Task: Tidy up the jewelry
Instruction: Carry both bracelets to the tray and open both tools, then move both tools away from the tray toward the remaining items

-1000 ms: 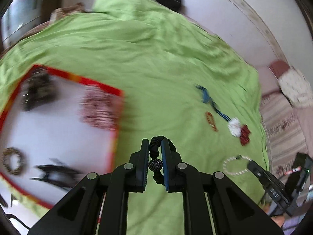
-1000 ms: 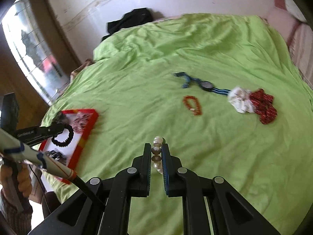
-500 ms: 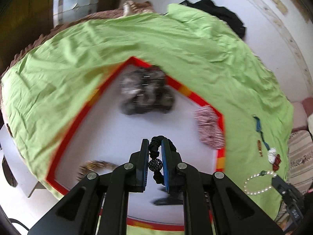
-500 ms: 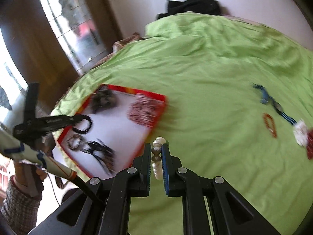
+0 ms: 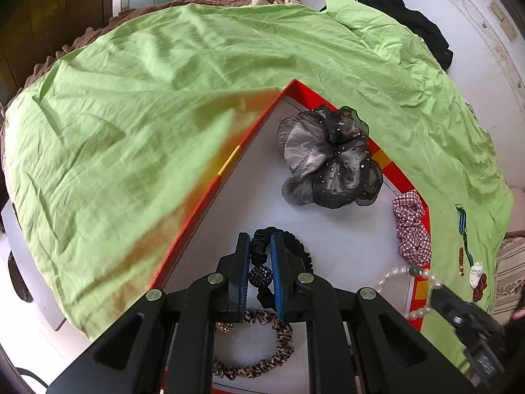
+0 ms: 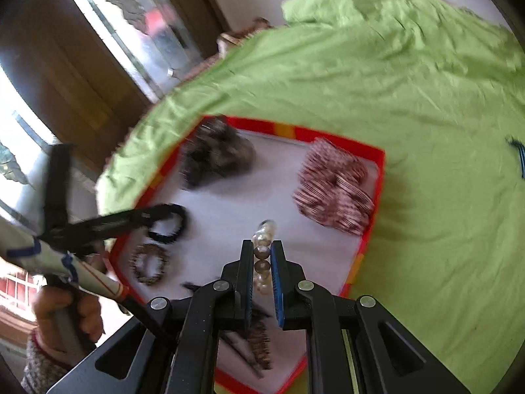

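In the left wrist view, a black bead bracelet [image 5: 261, 256] is being pinched between the closed fingers of the left gripper [image 5: 259, 272] above the white floor of a red-edged tray [image 5: 210, 193] lying on a green sheet [image 5: 131, 131]. A leopard-print band [image 5: 262, 358] is lying in the tray below the gripper. Farther right, a grey-black scrunchie [image 5: 328, 161] and a checked one [image 5: 411, 229] are resting in the tray (the latter against its right rim). A pearl bracelet [image 6: 262, 256] is being gripped by the right gripper [image 6: 262, 272], seemingly over the tray's near edge.
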The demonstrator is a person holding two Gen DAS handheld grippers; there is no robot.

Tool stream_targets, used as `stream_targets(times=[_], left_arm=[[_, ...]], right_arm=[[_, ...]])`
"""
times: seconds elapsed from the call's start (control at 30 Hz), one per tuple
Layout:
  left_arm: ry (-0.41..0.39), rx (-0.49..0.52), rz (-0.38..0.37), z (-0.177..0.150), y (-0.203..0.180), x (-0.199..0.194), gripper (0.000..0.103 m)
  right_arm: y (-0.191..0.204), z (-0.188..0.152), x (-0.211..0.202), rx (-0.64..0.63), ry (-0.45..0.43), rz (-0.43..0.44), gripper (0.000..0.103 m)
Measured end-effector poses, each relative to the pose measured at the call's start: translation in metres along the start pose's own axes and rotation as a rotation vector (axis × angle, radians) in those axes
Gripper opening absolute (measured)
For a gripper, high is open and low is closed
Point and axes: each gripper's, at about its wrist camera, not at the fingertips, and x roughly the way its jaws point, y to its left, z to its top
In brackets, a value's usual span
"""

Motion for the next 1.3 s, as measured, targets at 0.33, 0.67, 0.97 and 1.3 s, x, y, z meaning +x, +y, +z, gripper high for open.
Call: stream_targets(times=[0.33,0.67,0.97,1.3], left_arm=[[-0.019,-0.017,-0.002,-0.005,-0.002,-0.012,0.037],[-0.128,0.005,0.017,-0.029,-0.016,-0.069,0.043],[-0.169,0.058,-0.008,-0.055,-0.046,-0.100,0.047],[-0.207,0.161,-0.034,-0.104,-0.121,-0.114,0.057]], right_arm=[[-0.010,-0.005,-0.013,-0.014,-0.029,-0.047,0.047],[0.023,-0.036,0.006,-0.136,0.077,0.024,0.029],[0.025,-0.062,-0.019,-0.083,0.099,0.150,0.030],[-0.062,-0.109,-0.111,0.086,-0.078,0.049,0.045]])
